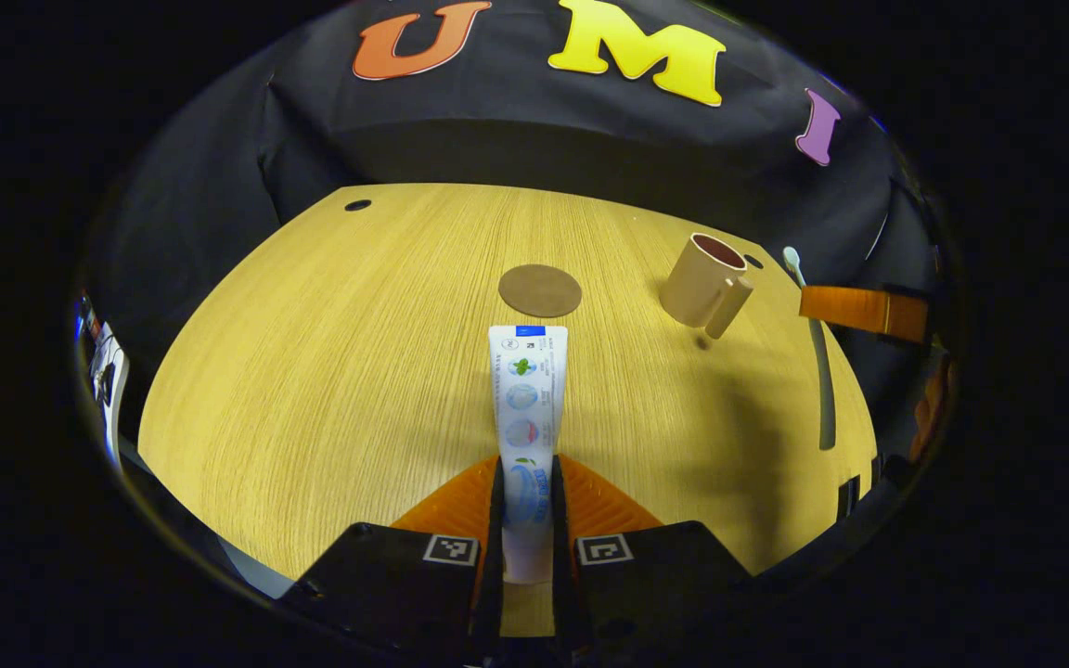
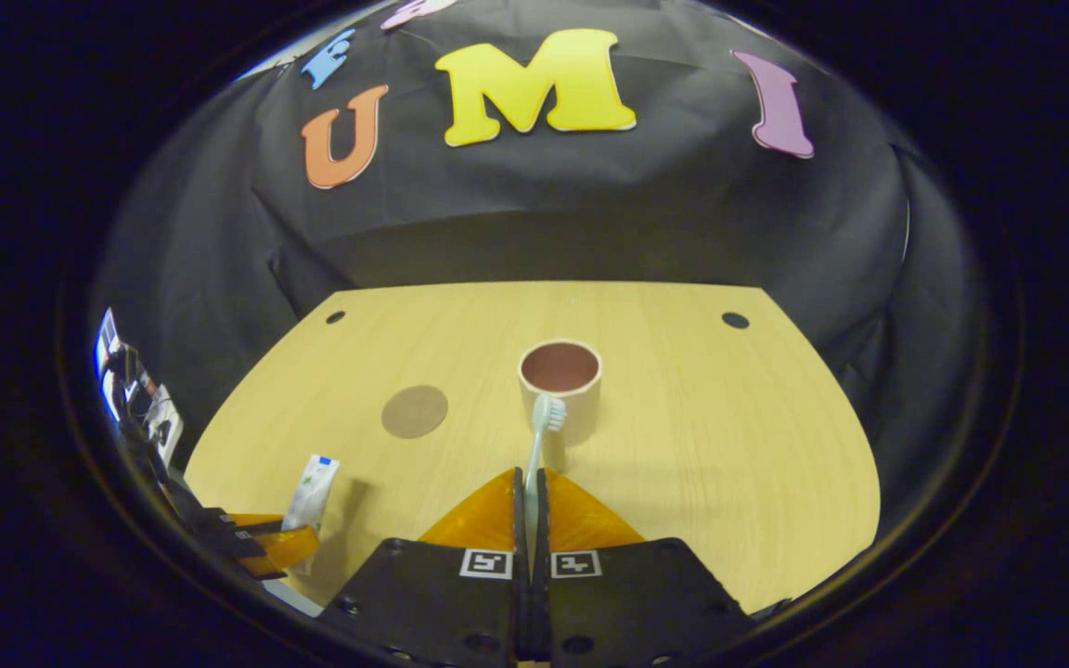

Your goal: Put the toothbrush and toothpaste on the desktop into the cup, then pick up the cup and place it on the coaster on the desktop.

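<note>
- Toothbrush pinched between the right gripper fingers at bottom centre of the right gripper view, head up and just short of the cup rim. In the left gripper view it sits at the far right edge.
- Toothpaste clamped near its cap end by the left gripper, bottom centre of the left gripper view, flat end pointing toward the coaster.
- Cup upright and empty, centre of the right gripper view; coaster bare, to its left, well apart.
- Risk: brush grip is low on a thin handle, so the head could swivel and clip the rim instead of clearing it. Likely tips or shoves the light cup.
- Risk: tube looks long against the cup; dropped in off-centre, it may lever the cup over.
- Risk: both grippers converging on one opening could collide; better to go one at a time.
- Desktop is smooth, so a nudged cup would probably slide.
</note>
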`<state>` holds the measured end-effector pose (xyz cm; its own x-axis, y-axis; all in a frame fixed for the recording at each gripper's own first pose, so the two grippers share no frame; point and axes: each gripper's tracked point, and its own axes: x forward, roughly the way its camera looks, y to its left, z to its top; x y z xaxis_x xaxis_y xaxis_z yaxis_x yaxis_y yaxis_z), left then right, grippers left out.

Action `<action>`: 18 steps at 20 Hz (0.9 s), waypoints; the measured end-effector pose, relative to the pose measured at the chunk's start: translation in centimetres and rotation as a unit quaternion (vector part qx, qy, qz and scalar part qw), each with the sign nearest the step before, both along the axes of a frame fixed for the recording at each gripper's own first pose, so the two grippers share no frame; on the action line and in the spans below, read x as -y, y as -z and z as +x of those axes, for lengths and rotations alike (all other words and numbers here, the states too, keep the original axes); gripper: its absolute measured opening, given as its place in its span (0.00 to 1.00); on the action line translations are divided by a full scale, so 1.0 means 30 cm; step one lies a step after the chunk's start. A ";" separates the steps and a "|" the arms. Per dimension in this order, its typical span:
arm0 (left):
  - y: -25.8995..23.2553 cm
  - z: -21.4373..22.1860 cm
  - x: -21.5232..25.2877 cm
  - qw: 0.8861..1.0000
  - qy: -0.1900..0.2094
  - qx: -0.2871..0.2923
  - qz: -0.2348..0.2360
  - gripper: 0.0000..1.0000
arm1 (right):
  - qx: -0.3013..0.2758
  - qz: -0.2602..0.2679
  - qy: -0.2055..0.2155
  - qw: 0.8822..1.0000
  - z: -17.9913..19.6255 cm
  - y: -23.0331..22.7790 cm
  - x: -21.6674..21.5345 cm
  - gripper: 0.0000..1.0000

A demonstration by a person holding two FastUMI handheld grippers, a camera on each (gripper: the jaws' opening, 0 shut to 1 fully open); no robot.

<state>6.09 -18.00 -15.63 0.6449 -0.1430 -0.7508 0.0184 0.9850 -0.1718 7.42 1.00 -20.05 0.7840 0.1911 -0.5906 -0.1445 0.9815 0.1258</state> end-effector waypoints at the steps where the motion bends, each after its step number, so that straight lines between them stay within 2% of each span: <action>1: -0.037 0.035 0.010 1.000 0.000 0.003 0.001 0.25 | 0.017 -0.002 0.000 1.000 0.045 -0.026 0.001 0.00; 6: -0.090 0.049 -0.002 1.000 -0.010 0.009 -0.002 0.25 | 0.091 -0.002 0.011 0.996 0.295 -0.149 -0.003 0.00; 9: -0.101 0.067 -0.017 1.000 -0.023 0.007 -0.003 0.25 | 0.138 0.004 0.015 0.990 0.405 -0.216 -0.002 0.00; 15: -0.058 0.090 -0.018 0.999 -0.040 -0.013 -0.004 0.25 | 0.203 0.004 0.006 0.979 0.549 -0.239 -0.049 0.00; 18: -0.042 0.095 -0.015 0.999 -0.038 -0.025 0.002 0.25 | 0.212 0.002 0.001 0.977 0.600 -0.198 -0.068 0.00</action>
